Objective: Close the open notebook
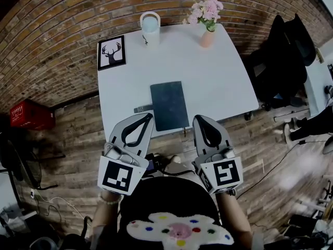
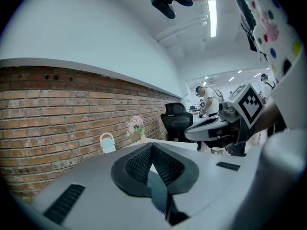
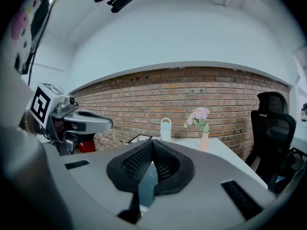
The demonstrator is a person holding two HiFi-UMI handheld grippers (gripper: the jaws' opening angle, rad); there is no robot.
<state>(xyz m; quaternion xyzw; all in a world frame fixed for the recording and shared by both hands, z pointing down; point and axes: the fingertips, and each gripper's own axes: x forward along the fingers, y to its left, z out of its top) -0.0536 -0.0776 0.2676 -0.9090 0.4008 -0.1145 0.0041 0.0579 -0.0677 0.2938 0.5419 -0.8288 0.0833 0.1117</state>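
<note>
A dark notebook (image 1: 169,105) lies flat with its cover shut, near the front edge of the white table (image 1: 223,82). My left gripper (image 1: 150,115) hovers at that front edge, just left of the notebook's near corner. Its jaws meet at the tips (image 2: 152,145) with nothing between them. My right gripper (image 1: 198,119) is held just right of the notebook's near corner. It is also shut and empty (image 3: 152,142). Neither gripper touches the notebook. A small dark tag (image 1: 143,109) lies against the notebook's left side.
At the back of the table stand a framed deer picture (image 1: 111,52), a white handled jug (image 1: 150,27) and a vase of pink flowers (image 1: 207,20). A black office chair (image 1: 283,56) is on the right and a red box (image 1: 31,114) sits on the floor at left.
</note>
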